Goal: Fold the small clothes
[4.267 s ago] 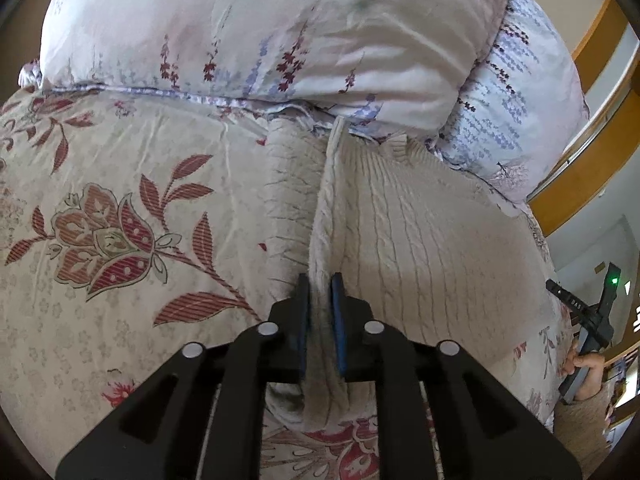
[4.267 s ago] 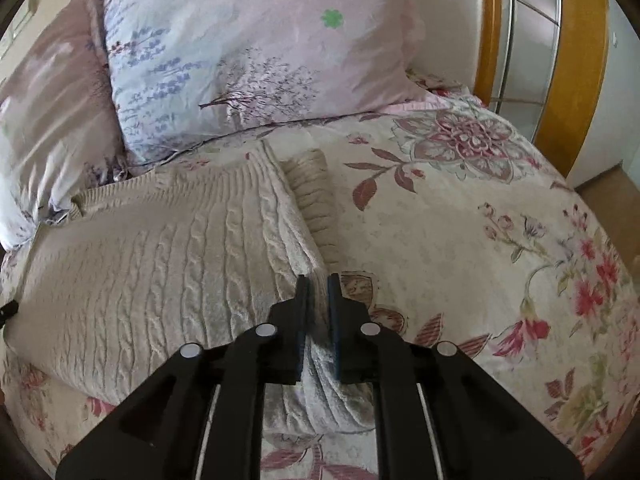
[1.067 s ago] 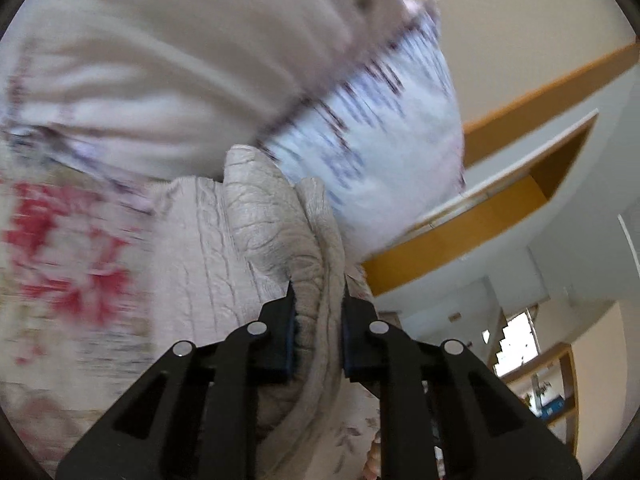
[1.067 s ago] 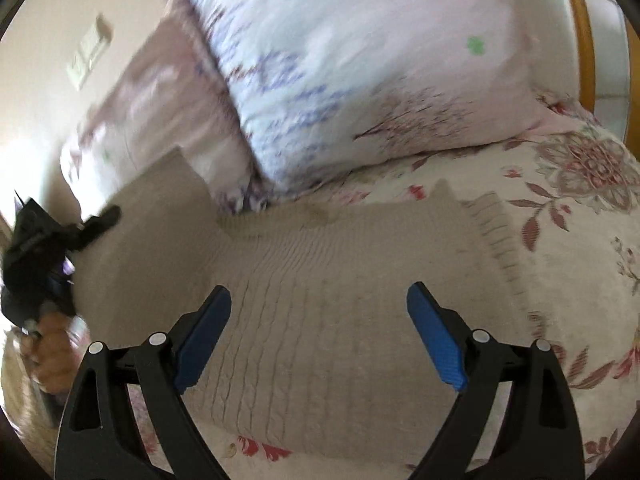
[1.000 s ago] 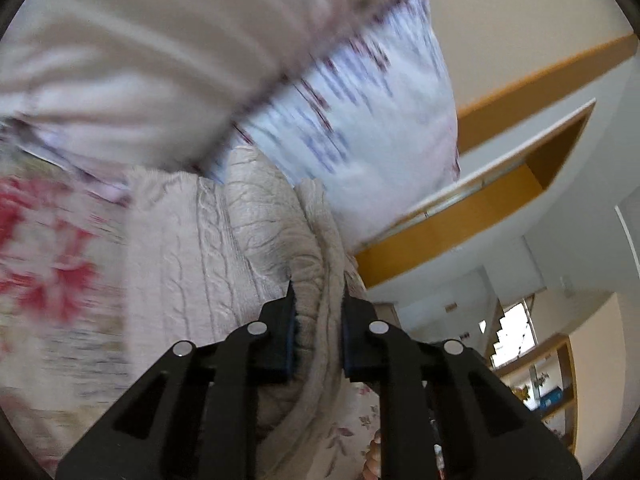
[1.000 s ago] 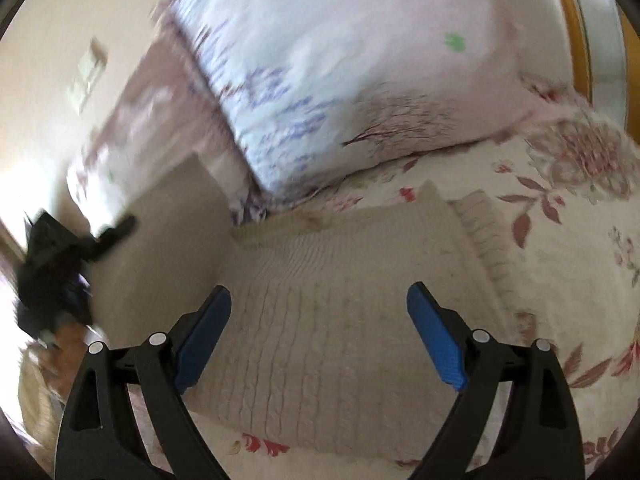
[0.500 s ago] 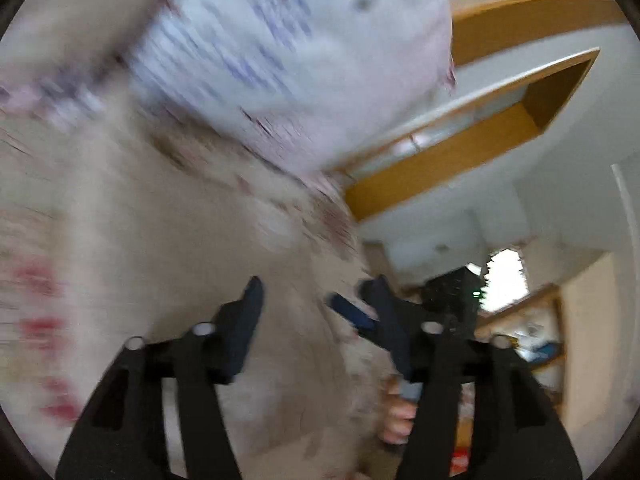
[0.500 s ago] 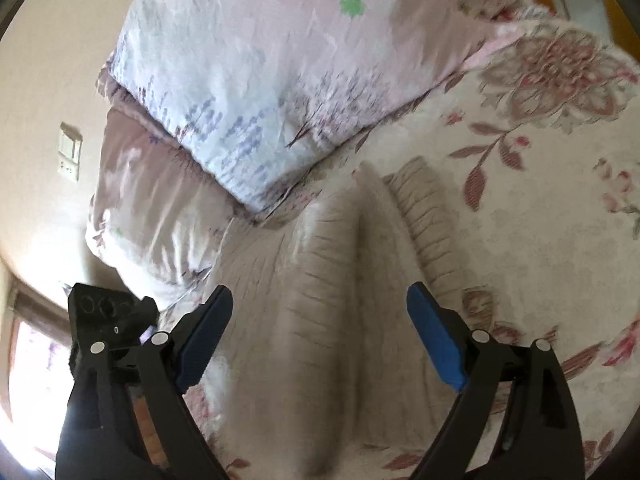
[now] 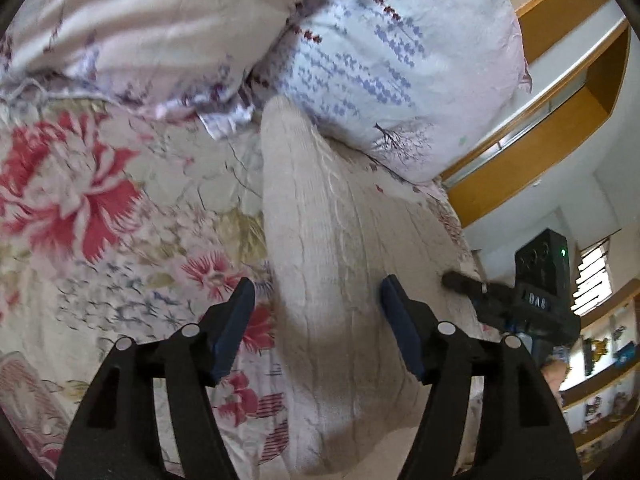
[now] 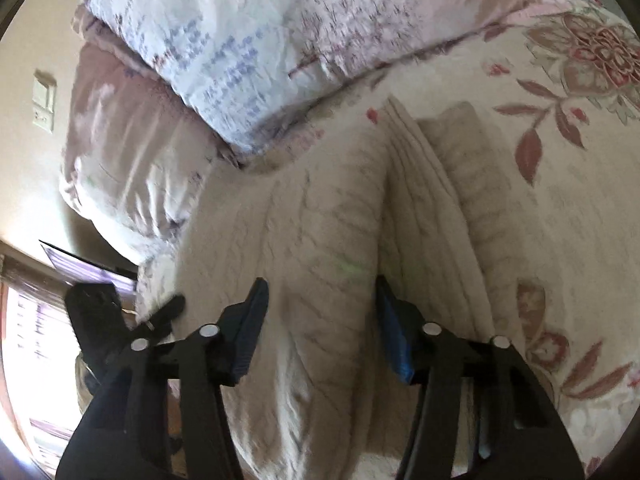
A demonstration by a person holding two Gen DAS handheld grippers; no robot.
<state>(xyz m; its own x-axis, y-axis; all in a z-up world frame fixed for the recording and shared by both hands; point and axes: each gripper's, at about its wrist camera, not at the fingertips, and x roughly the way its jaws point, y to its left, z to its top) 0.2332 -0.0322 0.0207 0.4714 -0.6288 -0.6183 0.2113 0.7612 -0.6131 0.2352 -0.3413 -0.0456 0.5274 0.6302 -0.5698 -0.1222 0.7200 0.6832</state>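
Note:
A cream cable-knit sweater (image 9: 332, 248) lies folded on the floral bedspread (image 9: 100, 216), its far end against the pillows. My left gripper (image 9: 316, 316) is open, its jaws standing either side of the sweater's near edge, holding nothing. In the right wrist view the sweater (image 10: 320, 240) shows a fold ridge down its middle. My right gripper (image 10: 320, 320) is open over that fold, empty. Each gripper appears in the other's view: the right one (image 9: 536, 300) at the right, the left one (image 10: 120, 324) at the lower left.
Two pillows lie at the head of the bed: a pinkish one (image 9: 140, 28) and a white one with lavender print (image 9: 400, 60). A wooden bed frame (image 9: 532, 160) and window sit at the right. A wall switch (image 10: 43, 100) is on the far wall.
My left gripper has let go of the sweater's folded edge and opened; the lifted part now lies down on the sweater. My right gripper stayed open and moved in over the fold.

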